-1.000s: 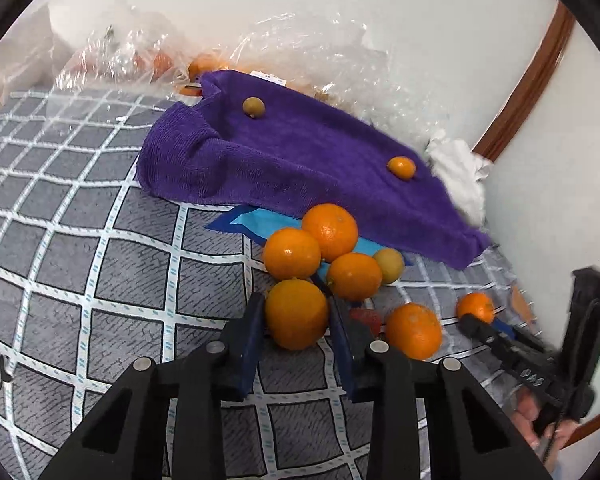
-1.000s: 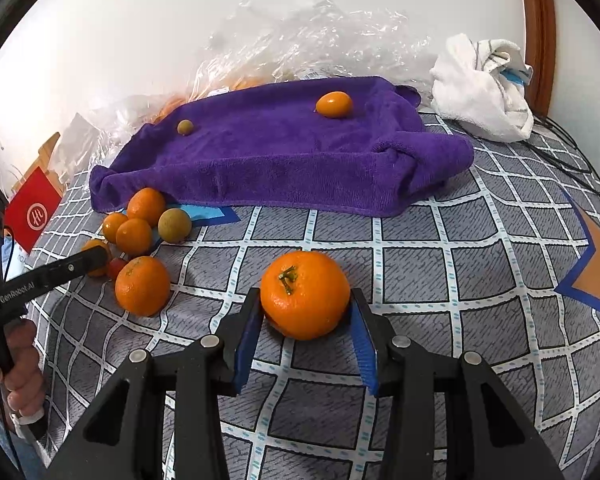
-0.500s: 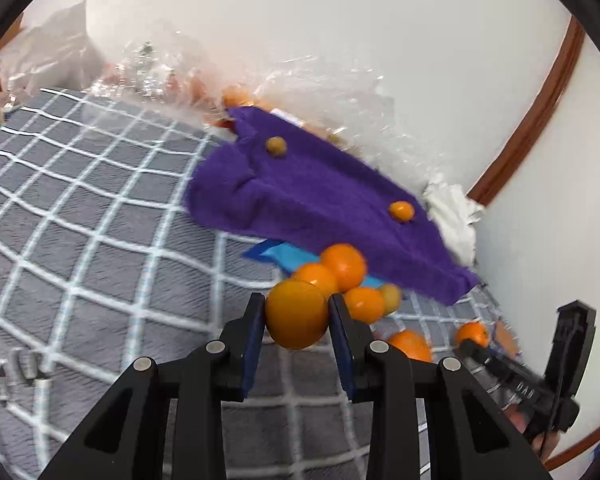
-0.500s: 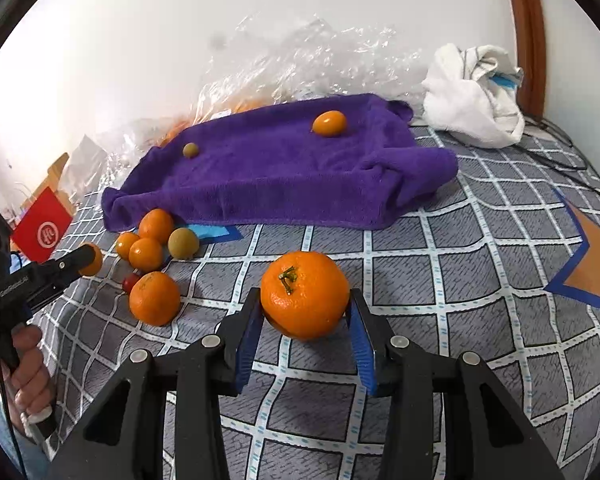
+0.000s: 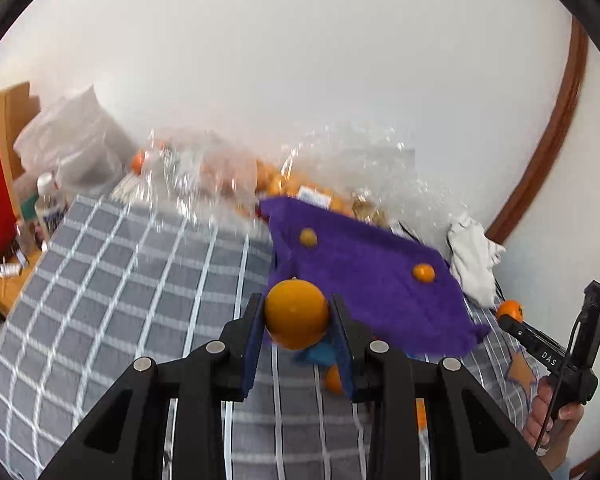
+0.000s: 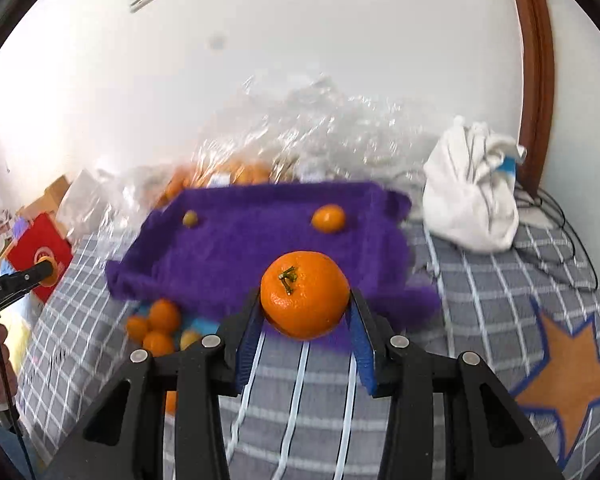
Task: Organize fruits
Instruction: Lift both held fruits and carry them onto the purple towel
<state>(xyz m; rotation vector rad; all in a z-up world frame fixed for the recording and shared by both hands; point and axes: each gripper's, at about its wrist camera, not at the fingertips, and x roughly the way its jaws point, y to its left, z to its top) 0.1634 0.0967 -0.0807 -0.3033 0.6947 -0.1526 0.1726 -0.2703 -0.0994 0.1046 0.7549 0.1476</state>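
Both views are smeared by motion, so the heap of clear plastic bags [image 6: 300, 128] at the far wall and the fruit inside it are hard to make out. The left hand-held gripper [image 5: 296, 320] is clamped on a smooth orange [image 5: 296, 314] held above the checked bed cover [image 5: 140, 280]; its black fingers hide most of the loose oranges beneath, and only a sliver of one [image 5: 334, 378] shows. The right hand-held gripper [image 6: 305, 312] is closed on a stemmed orange [image 6: 305, 294], raised in front of the near edge of the purple towel [image 6: 260, 248]. Two small fruits lie on the towel, a greenish one [image 6: 190, 218] at far left and an orange one [image 6: 329, 219] at far right. A cluster of oranges [image 6: 156, 326] sits near the towel's left corner, partly cut off by the gripper. A white bundle of cloth [image 6: 472, 200] lies at far right, a red box [image 6: 40, 252] at left.
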